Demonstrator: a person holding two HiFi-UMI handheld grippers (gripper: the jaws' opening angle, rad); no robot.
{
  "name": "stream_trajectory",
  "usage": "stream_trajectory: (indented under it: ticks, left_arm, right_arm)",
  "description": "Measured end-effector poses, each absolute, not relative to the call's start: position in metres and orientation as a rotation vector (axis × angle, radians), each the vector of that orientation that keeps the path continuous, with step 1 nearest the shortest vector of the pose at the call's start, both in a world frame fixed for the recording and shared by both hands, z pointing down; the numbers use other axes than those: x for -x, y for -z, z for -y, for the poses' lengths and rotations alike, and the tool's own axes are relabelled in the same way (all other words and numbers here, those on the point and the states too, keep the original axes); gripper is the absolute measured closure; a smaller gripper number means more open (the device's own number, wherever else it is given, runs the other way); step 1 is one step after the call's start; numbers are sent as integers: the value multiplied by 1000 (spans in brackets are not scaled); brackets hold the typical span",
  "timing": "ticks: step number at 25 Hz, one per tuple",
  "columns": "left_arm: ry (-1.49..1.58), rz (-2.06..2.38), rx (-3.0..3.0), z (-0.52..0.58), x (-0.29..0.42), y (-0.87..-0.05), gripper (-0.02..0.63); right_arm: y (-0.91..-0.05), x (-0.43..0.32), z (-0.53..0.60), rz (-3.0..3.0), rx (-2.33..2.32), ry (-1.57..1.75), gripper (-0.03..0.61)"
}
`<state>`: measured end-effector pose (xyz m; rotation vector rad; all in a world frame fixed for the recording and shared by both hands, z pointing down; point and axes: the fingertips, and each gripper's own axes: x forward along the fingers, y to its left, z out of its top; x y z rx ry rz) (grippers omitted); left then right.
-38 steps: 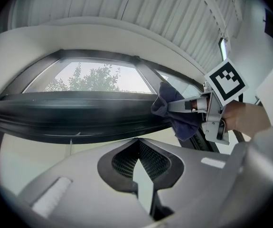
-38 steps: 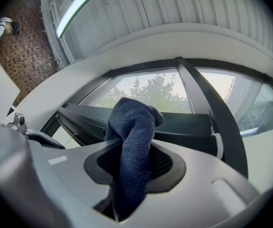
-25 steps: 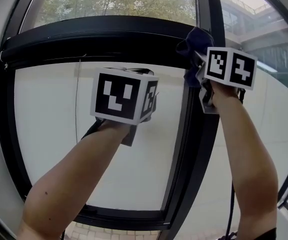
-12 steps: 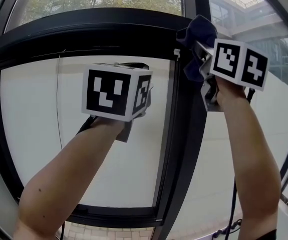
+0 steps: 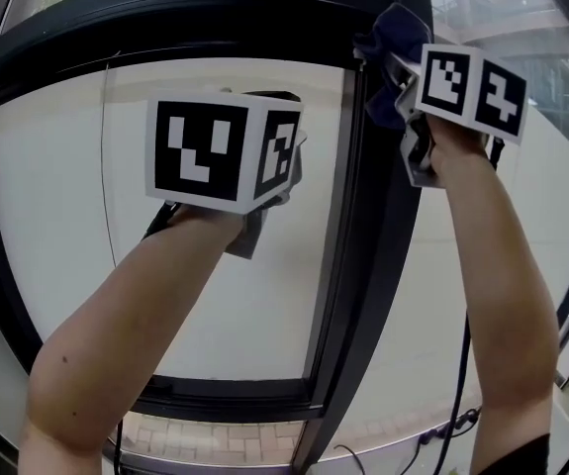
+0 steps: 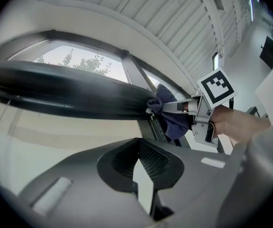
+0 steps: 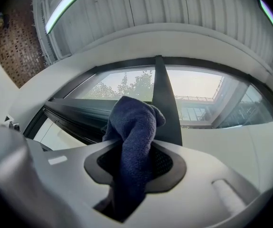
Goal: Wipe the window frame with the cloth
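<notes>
While the head view looks up along both forearms, the right gripper (image 5: pixel 401 72) sits at about 1 o'clock. It holds the dark blue cloth (image 5: pixel 395 30) against the window frame (image 5: pixel 358 265), where the upright bar meets the top rail. The left gripper (image 5: pixel 227 151) hangs near 10 o'clock in front of the pane, apart from the frame.

In the left gripper view, that gripper's own jaws are drawn together at the tips with nothing between them. Towards 2 o'clock the cloth (image 6: pixel 170 120) shows as a wad touching the frame's corner.

In the right gripper view, the jaws are clenched on the cloth (image 7: pixel 134 127). It rises from between them as a bunched lump towards 12 o'clock, in front of the black upright.

The cloth looks light, soft and limp (a napped towelling, by its texture), so it should fold round the frame's edges and drag rather than slide. A hold at its bunched middle, as here, seems right. It leaves a padded wad ahead of the jaw tips, so fabric rather than hard plastic meets the frame.
</notes>
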<state>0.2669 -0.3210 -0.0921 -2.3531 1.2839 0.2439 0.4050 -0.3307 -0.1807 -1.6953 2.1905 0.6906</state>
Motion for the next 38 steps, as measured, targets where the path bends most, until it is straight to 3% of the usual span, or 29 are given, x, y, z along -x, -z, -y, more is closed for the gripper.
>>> stream_trajectory:
  ticks: [15, 38]
  left_arm:
    - [-159, -1356, 2425, 348, -240, -23, 620]
    - [-25, -1296, 2504, 336, -252, -157, 620]
  right_arm:
    - [101, -398, 331, -2220, 1712, -753, 454]
    - [-65, -394, 337, -2333, 1701, -615, 454]
